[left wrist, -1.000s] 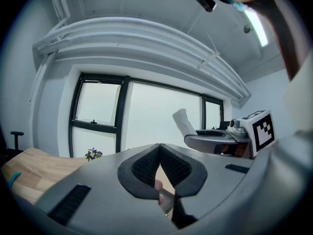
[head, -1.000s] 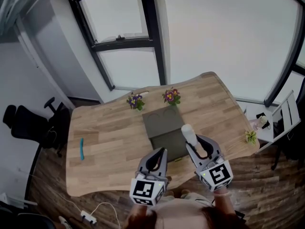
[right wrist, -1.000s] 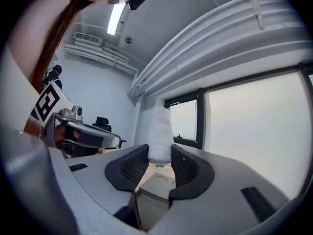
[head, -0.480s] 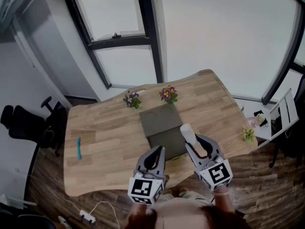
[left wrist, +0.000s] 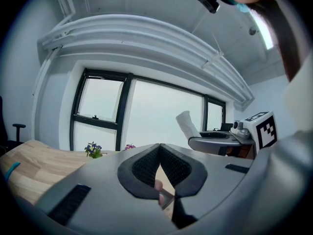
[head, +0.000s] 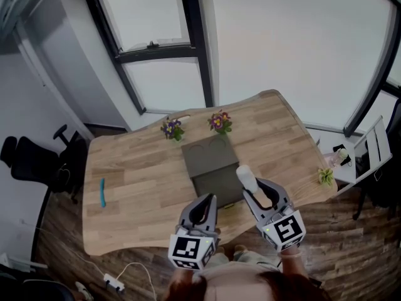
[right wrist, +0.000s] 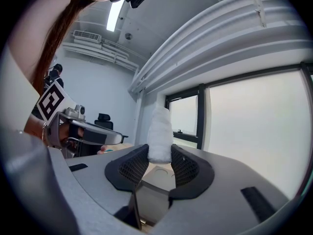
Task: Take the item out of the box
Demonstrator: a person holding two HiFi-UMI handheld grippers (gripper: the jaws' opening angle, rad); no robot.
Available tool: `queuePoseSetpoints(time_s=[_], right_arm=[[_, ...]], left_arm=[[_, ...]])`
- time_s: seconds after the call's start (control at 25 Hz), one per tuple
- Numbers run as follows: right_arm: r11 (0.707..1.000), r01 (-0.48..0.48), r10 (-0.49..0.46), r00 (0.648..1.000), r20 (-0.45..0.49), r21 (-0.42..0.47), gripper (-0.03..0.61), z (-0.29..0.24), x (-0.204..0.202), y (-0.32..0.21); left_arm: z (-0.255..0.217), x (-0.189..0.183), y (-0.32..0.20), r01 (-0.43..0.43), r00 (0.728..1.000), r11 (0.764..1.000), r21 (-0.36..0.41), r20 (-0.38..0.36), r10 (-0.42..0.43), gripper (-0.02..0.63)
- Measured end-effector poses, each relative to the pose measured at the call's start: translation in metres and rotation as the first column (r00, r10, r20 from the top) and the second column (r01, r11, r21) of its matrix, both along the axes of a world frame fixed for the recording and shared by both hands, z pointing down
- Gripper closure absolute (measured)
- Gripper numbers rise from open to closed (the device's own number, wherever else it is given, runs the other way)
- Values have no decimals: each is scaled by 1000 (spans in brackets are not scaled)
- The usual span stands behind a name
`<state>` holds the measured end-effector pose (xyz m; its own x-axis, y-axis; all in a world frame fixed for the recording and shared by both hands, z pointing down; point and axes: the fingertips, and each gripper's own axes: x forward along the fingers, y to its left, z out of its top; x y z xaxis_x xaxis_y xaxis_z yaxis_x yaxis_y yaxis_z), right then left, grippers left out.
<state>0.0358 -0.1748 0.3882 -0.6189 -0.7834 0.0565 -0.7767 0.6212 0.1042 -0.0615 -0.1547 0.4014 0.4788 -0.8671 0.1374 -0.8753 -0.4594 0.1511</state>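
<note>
Firstly, left gripper (head: 207,202): jaws together, nothing between them.
Box (head: 207,155): dark, mid-table.
White item (head: 245,175): upright, held out above the box's right edge; probably light, soft, squashy and grippy.
Right gripper (head: 255,190): clamped on its lower end; gentle pressure should suffice.

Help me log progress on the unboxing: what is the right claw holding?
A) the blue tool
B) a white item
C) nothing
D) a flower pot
B: in the right gripper view, the right claw has its jaws clamped on a white item that stands up between them.
</note>
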Motion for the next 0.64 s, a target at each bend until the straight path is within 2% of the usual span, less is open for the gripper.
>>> queuePoseSetpoints(time_s=[0.64], right_arm=[[1000, -13, 13, 1000, -3, -15, 446, 2, 3, 13]], left_arm=[[1, 3, 17, -5, 1000, 1000, -8, 7, 5, 612]])
